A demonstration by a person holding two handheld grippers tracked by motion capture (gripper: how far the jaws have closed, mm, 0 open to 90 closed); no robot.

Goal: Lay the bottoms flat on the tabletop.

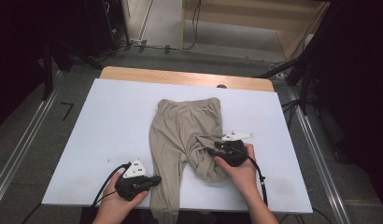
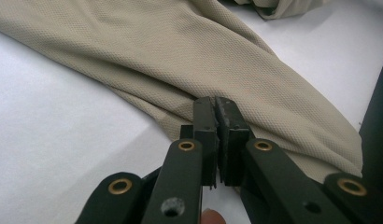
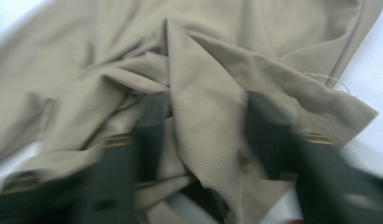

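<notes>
Beige trousers (image 1: 180,123) lie on the white table (image 1: 110,121), waistband at the far end and legs toward me. The right leg is bunched up into a heap near my right gripper (image 1: 210,150). In the right gripper view that gripper (image 3: 208,130) is open and blurred, with a raised fold of the trousers (image 3: 203,70) between its jaws. My left gripper (image 1: 157,179) sits near the table's front edge beside the left leg. In the left gripper view it (image 2: 216,105) is shut, its tips touching the edge of the trousers (image 2: 203,56); no cloth shows between the jaws.
A strip of bare wooden tabletop (image 1: 180,77) runs along the far edge. The left leg's end hangs over the front edge (image 1: 164,212). Floor rails (image 1: 21,144) and cables flank the table, with dark stands at both sides.
</notes>
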